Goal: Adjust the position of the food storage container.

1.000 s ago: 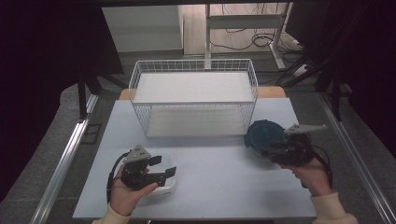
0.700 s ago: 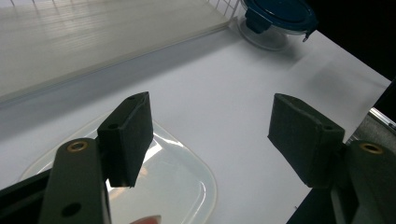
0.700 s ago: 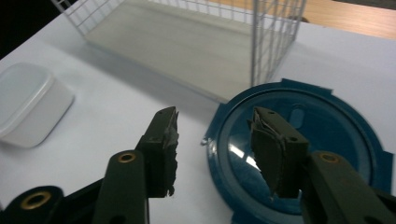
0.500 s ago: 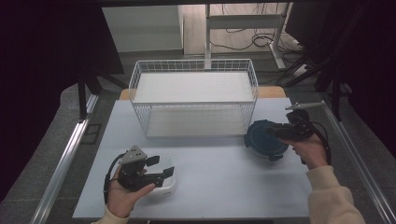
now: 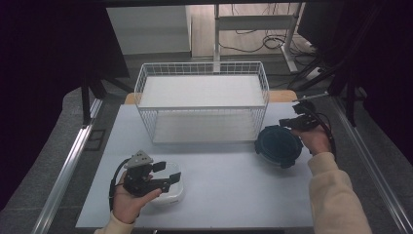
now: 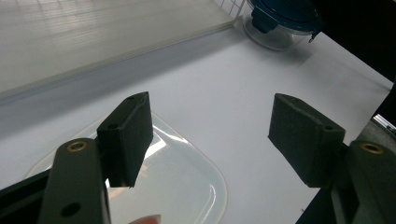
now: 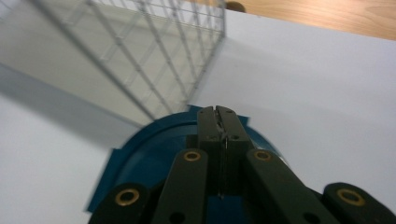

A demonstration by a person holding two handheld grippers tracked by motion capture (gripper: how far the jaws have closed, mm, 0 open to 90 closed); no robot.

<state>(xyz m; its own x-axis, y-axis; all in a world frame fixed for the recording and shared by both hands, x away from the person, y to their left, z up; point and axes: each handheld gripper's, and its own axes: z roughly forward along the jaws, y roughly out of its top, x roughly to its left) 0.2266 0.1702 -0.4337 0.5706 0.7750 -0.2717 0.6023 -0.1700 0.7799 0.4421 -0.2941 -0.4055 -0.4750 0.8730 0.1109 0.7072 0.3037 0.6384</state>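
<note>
Our right hand-held gripper has just squeezed shut with nothing in it, right over the far edge of the blue-lidded bowl on the bench; our left hand-held gripper stays wide open above the white lid; the bowl lies far off to its right.

Blue lid half hidden behind jaws.

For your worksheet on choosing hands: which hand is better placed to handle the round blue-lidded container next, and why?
Right. The right gripper sits at the blue-lidded container, jaws having just closed together over its lid. The left gripper hangs open over the white lid, far across the table.
</note>
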